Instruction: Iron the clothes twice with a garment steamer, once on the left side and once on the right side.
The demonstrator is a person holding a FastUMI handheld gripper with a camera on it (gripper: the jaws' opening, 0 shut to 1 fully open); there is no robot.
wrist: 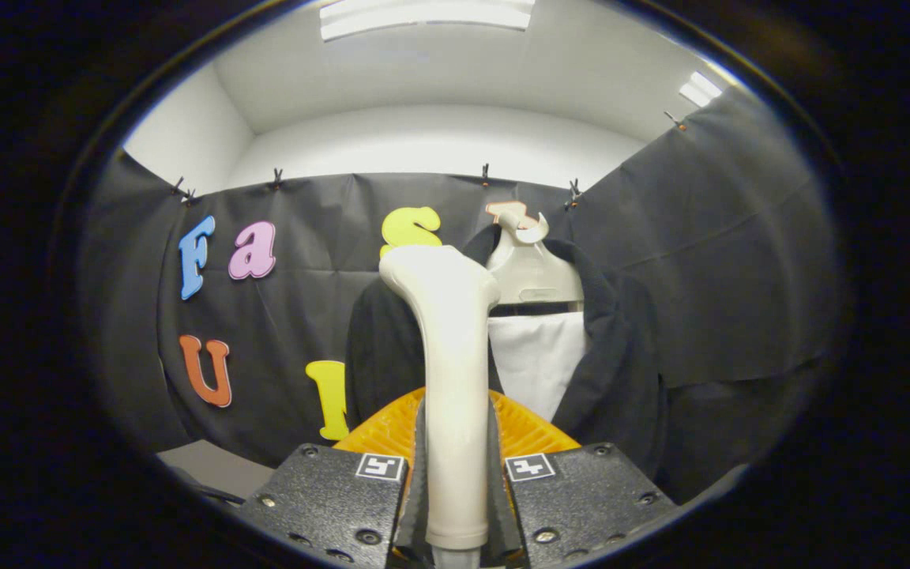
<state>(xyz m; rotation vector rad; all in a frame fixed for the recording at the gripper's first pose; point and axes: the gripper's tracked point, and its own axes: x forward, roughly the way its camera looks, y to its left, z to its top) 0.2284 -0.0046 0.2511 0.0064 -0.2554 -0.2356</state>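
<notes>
The gripper (pixel 456 482) clamps both fingers on the steamer (pixel 451 379) by its smooth, stiff, likely slippery handle, a top-heavy hold, its head just before the soft, limp jacket (pixel 621 371) hanging beyond the fingers.

Cream garment steamer (pixel 455 379) upright, handle clamped between both tool (pixel 455 482) fingers, head tipped toward 11 o'clock. Dark jacket (pixel 621 371) on pale hanger (pixel 530 273) beyond, at 1 o'clock, front open over white lining
</notes>
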